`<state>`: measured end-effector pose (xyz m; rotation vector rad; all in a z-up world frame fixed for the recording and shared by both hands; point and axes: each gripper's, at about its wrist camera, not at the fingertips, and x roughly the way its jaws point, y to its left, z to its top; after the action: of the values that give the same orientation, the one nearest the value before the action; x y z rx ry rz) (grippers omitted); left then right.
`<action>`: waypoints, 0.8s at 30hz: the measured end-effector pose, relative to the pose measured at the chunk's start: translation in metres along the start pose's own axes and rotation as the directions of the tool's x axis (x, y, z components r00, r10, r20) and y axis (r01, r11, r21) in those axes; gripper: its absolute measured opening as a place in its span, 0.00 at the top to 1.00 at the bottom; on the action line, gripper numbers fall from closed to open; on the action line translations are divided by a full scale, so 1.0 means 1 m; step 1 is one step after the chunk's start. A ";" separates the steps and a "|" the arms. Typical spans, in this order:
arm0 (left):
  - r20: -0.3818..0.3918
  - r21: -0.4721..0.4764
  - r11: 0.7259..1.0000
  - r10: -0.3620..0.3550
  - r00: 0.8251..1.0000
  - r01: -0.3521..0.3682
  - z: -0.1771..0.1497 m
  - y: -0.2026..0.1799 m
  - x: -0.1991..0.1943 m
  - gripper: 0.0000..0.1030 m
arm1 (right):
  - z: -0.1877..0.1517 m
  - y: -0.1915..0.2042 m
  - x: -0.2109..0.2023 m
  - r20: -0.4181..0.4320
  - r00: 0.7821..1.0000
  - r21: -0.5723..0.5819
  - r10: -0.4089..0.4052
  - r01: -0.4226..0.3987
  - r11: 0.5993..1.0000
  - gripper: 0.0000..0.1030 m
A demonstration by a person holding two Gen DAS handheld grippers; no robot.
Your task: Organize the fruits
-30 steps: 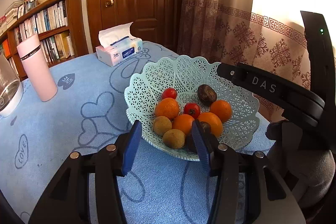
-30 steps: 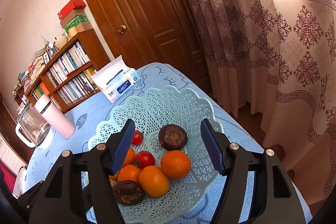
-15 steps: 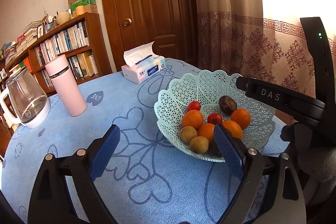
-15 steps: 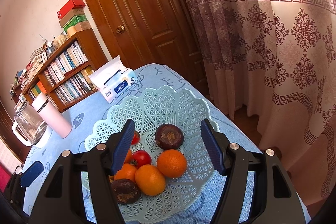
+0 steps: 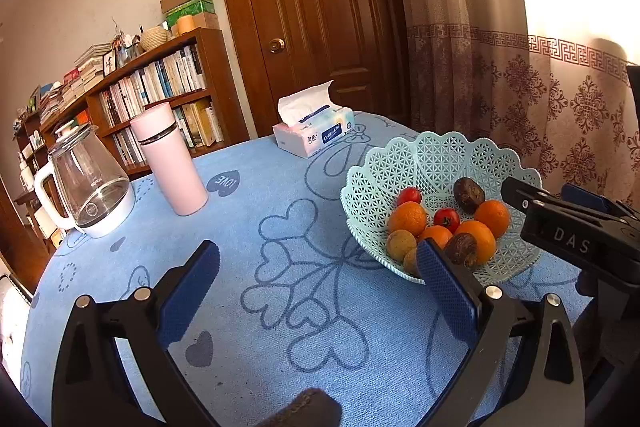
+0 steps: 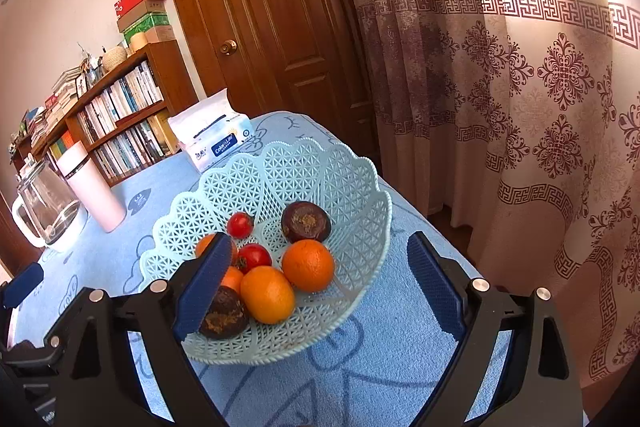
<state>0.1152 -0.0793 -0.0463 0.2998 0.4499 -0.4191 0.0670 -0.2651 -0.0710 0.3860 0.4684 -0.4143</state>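
Observation:
A pale green lattice basket (image 5: 440,151) (image 6: 280,163) stands on the blue tablecloth. It holds oranges (image 6: 308,265), cherry tomatoes (image 6: 254,255), dark passion fruits (image 6: 306,221) and small tan fruits (image 5: 401,245). My left gripper (image 5: 316,259) hovers over bare cloth left of the basket, its jaws opening wide with nothing between them. My right gripper (image 6: 320,247) is at the basket's near rim, its jaws also opening. They frame the fruit pile, and neither pad presses on a fruit. The right tool's black frame (image 5: 568,239) shows at the right of the left wrist view.
A tissue box (image 5: 312,131), a pink flask (image 5: 170,159) and a glass kettle (image 5: 88,183) stand at the back of the table. Behind them are a bookshelf (image 5: 160,95) and a wooden door (image 5: 312,7). The table edge and a curtain (image 6: 520,147) lie right of the basket.
Both grippers' jaws have spread much wider. The left gripper has drawn back and swung left, so the basket now sits at its right. The right gripper shifted slightly.

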 end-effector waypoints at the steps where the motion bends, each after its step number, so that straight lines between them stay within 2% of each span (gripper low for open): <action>1: -0.003 -0.005 1.000 0.002 1.000 -0.002 0.000 0.001 0.000 0.05 | -0.003 0.000 -0.002 -0.001 1.000 -0.007 -0.006 0.006 1.000 0.10; 12: -0.013 -0.025 0.997 0.072 0.997 -0.072 -0.004 0.012 -0.002 0.05 | -0.021 0.022 -0.017 0.023 0.997 -0.139 -0.080 0.082 0.987 0.08; 24: -0.029 -0.025 0.996 0.080 0.996 -0.081 -0.006 0.014 0.003 0.05 | -0.023 0.029 -0.014 0.024 0.993 -0.181 -0.119 0.121 0.976 0.05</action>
<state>0.1213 -0.0661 -0.0505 0.2977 0.4686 -0.3307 0.0611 -0.2260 -0.0755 0.1783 0.5140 -0.4869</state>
